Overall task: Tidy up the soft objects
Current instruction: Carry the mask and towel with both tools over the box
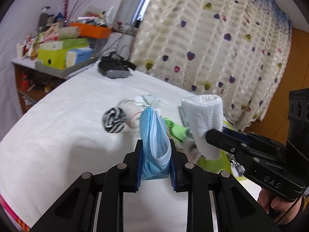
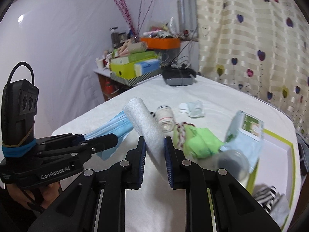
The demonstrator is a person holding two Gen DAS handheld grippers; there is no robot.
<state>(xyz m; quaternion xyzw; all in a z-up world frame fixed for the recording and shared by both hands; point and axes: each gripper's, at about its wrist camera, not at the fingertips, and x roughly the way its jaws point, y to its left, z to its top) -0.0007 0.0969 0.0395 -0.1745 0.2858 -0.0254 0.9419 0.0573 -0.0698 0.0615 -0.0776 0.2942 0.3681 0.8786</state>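
My left gripper (image 1: 155, 147) is shut on a folded blue face mask (image 1: 152, 127), which stands up between its pads above the white bed cover (image 1: 58, 135). In the right wrist view the same left gripper (image 2: 114, 139) holds the mask (image 2: 115, 125) at the left. My right gripper (image 2: 154, 145) is shut on a rolled white towel (image 2: 143, 119), lifted off the bed and tilted to the left. From the left wrist view, the right gripper (image 1: 208, 137) holds that towel (image 1: 204, 116) just right of the mask.
On the bed lie a zebra-striped sock roll (image 1: 114, 119), a white sock roll (image 2: 166, 119), green cloth (image 2: 199, 141) and a tissue pack (image 2: 245, 133). A green-rimmed tray (image 2: 289, 148) sits at the right. A dark headset (image 2: 177, 77) and a cluttered shelf (image 2: 135, 63) lie beyond.
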